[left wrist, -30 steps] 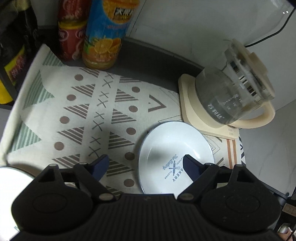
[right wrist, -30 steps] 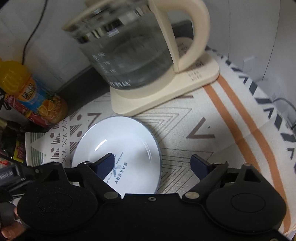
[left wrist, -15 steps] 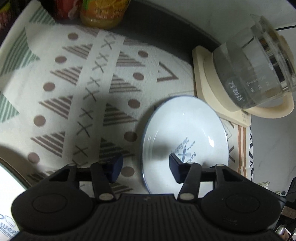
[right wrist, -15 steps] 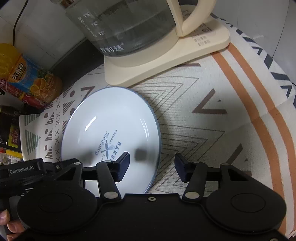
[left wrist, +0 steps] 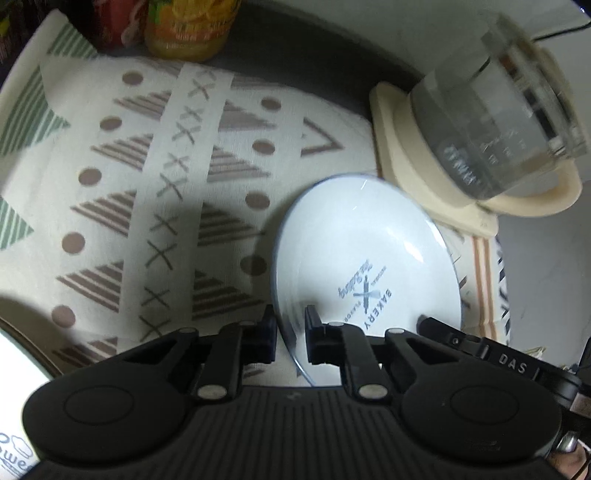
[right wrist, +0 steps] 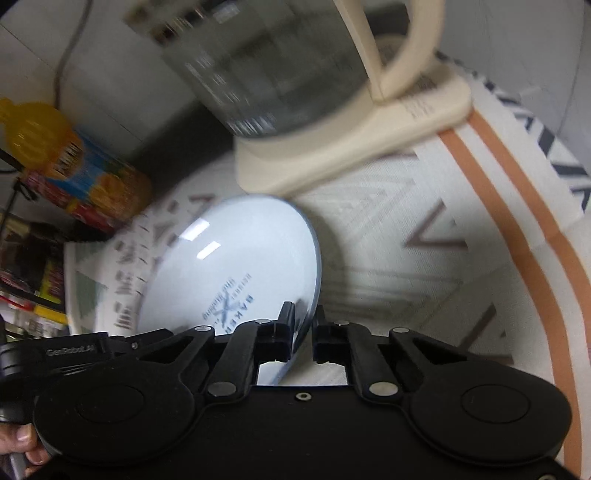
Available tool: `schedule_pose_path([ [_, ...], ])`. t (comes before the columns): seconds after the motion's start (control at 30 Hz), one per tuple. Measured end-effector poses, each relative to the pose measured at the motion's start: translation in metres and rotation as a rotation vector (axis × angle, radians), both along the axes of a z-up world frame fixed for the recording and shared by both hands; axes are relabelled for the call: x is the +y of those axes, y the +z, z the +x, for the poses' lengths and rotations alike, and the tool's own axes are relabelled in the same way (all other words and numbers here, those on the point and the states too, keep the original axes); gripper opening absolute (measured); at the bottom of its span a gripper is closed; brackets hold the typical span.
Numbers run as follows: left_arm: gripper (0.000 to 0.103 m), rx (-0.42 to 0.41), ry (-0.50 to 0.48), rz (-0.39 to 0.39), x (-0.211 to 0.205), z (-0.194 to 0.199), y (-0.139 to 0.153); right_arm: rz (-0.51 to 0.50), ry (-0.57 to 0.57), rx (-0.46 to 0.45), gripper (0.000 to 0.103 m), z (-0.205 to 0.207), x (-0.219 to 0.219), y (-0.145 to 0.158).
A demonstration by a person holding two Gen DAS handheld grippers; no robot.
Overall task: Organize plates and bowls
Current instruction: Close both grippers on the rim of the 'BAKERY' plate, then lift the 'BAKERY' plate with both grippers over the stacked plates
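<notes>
**White bakery plate pinched at its rim by both grippers**

While the round white plate with a thin blue rim and a printed "BAKERY" emblem (left wrist: 364, 254) is tilted above the cream cloth patterned with brown triangles, dots and crosses (left wrist: 147, 206), its near edge is clamped from two sides. In the left wrist view, the left gripper (left wrist: 290, 328) is seen with its two black fingers drawn close together, the plate's left rim pinched between them; one pad (left wrist: 312, 325) lies on the plate's upper face. In the right wrist view, the right gripper (right wrist: 303, 326) is likewise closed tightly on the plate (right wrist: 236, 258), its right rim being caught between the narrow fingers. The plate's far edge is raised and is seen close in front of the glass kettle with a cream handle (left wrist: 495, 122), which is seated on a cream square base (left wrist: 399, 147) at the back right of the cloth. Whether the plate's lower edge touches the cloth cannot be told.

An orange-juice bottle with a blue and yellow label (right wrist: 74, 162) is stood at the back left corner, beside a red can (left wrist: 114, 22). Orange stripes are shown along the right side of the cloth (right wrist: 517, 206). Part of another white dish (left wrist: 14, 387) is visible at the lower left of the left wrist view. Much of the right wrist view is blurred.
</notes>
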State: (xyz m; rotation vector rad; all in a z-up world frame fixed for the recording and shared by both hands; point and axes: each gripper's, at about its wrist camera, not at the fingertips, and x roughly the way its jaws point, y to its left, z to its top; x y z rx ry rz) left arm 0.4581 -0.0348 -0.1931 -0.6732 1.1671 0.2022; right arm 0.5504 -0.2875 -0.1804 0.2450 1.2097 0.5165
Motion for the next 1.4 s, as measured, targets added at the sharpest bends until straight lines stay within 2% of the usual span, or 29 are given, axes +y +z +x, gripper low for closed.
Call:
schedule_pose_path([
  [0.27,0.013,-0.09,0.037,0.05,0.015,-0.003,0.029,0.028,0.019,-0.082,0.01,0.004,0.016,0.032],
  [0.73,0.013,-0.173,0.086,0.087,0.036,-0.03,0.073,0.077,0.052,-0.156,0.01,-0.018,0.043,0.071],
  [0.93,0.013,-0.201,0.131,0.127,0.041,-0.05,0.091,0.091,0.065,-0.175,0.01,-0.035,0.054,0.083],
  [1.4,0.013,-0.211,0.142,0.132,0.061,-0.103,0.106,0.101,0.083,-0.19,0.01,-0.087,0.074,0.094],
])
